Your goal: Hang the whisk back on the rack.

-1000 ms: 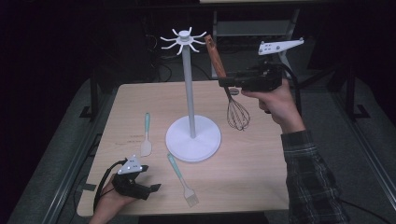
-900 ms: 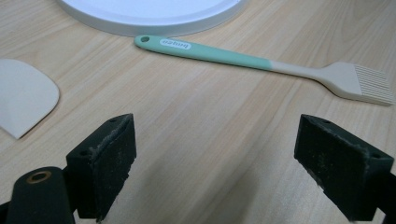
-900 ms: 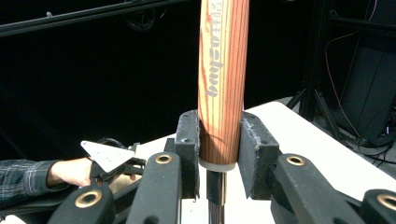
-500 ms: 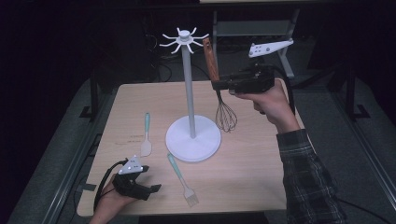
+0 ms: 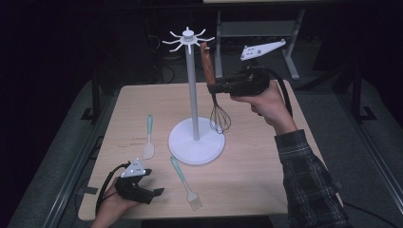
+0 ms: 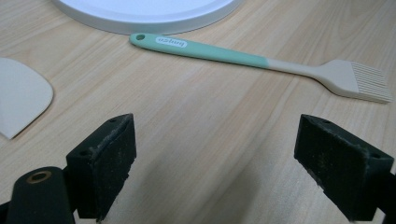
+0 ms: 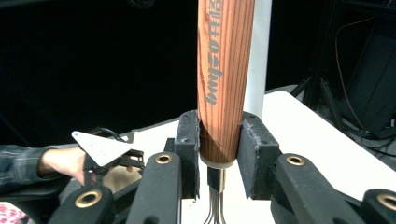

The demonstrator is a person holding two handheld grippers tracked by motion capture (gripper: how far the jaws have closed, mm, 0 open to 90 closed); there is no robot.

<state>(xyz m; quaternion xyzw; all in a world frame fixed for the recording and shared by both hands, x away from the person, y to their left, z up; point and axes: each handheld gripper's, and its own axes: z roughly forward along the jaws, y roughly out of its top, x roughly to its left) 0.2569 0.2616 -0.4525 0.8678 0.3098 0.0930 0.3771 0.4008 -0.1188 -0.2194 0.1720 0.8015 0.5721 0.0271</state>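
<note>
Dark surroundings frame a pale wooden table [image 5: 266, 161]. Above it, the right gripper [image 5: 214, 88] clamps the whisk [image 5: 209, 71] at the base of its wooden handle, long axis nearly upright, handle pointing up, wires hanging below the jaws beside the white stand [image 5: 195, 95]. The left gripper [image 5: 154, 192] rests low with jaws wide apart and empty; a teal brush [image 6: 252, 58] lies crosswise just ahead, a spatula [image 5: 149, 137] beyond.

Wooden table [image 5: 266, 171] with white stand [image 5: 196, 140], spatula [image 5: 149, 137], brush [image 5: 185, 183]
</note>
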